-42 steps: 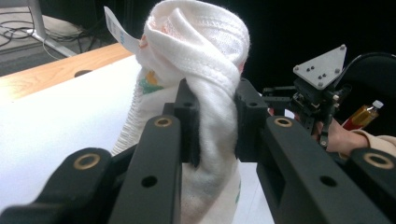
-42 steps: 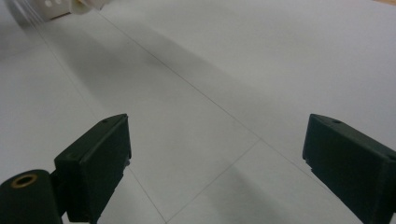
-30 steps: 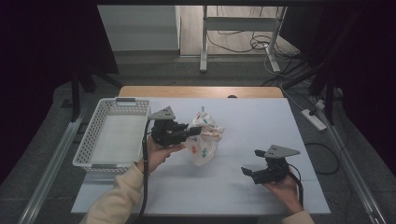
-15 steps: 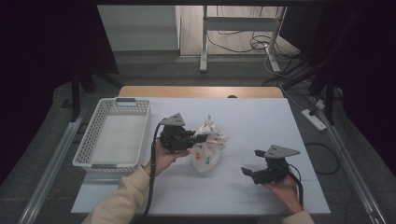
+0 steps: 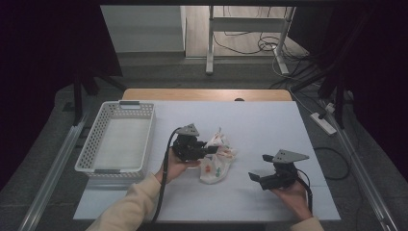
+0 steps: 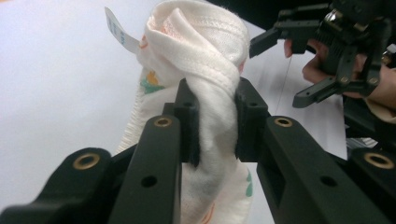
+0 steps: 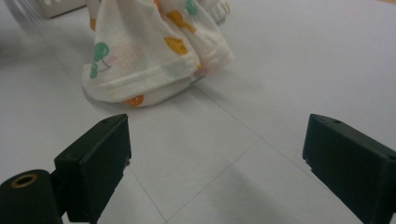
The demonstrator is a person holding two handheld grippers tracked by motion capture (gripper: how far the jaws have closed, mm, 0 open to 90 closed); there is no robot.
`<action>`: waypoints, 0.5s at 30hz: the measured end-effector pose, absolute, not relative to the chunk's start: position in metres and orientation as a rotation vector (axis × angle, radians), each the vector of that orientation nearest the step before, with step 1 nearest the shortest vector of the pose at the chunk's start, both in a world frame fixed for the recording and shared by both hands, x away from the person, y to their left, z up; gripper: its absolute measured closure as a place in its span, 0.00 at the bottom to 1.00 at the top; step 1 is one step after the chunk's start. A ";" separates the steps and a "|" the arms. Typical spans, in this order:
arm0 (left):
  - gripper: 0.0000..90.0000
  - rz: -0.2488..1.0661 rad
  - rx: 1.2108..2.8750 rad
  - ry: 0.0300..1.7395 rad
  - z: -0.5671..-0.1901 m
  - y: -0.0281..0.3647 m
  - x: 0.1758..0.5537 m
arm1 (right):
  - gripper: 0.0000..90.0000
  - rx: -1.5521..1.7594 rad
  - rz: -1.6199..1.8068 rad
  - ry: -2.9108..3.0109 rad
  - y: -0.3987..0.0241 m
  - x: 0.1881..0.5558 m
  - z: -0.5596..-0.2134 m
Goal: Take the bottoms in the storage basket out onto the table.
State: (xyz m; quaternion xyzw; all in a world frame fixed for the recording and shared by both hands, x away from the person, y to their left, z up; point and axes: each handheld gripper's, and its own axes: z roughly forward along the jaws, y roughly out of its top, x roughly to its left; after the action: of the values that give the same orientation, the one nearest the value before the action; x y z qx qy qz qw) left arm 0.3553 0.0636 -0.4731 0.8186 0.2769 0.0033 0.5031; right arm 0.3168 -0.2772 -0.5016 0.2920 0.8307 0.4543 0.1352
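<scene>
The printed garment (image 6: 205,74) is pinched by the left gripper (image 6: 215,116); the right gripper (image 7: 215,154), spread wide beside it, is unused; folding remains undone.

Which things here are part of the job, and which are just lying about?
In the job:
- cloth, printed, bunched
- left gripper, shut on the cloth
- right gripper, open, apart from the cloth
- basket, maybe; white, left of the cloth

Lying about:
- power strip at the table's right edge
- cables on the floor beyond
</scene>
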 end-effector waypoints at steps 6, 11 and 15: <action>0.84 -0.011 2.009 0.676 -0.485 0.055 0.358 | 0.09 0.848 1.315 2.407 -0.277 0.317 -0.502; 0.83 -0.015 2.025 0.676 -0.489 0.052 0.358 | 0.09 0.847 1.316 2.407 -0.277 0.317 -0.502; 0.83 -0.023 2.036 0.680 -0.493 0.051 0.359 | 0.09 0.846 1.315 2.408 -0.277 0.317 -0.502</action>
State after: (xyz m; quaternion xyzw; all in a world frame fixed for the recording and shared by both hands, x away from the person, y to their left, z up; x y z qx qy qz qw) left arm 0.3587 0.0515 -0.4926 0.8334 0.2783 -0.0093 0.4773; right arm 0.3168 -0.2773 -0.5016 0.2920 0.8310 0.4538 0.1350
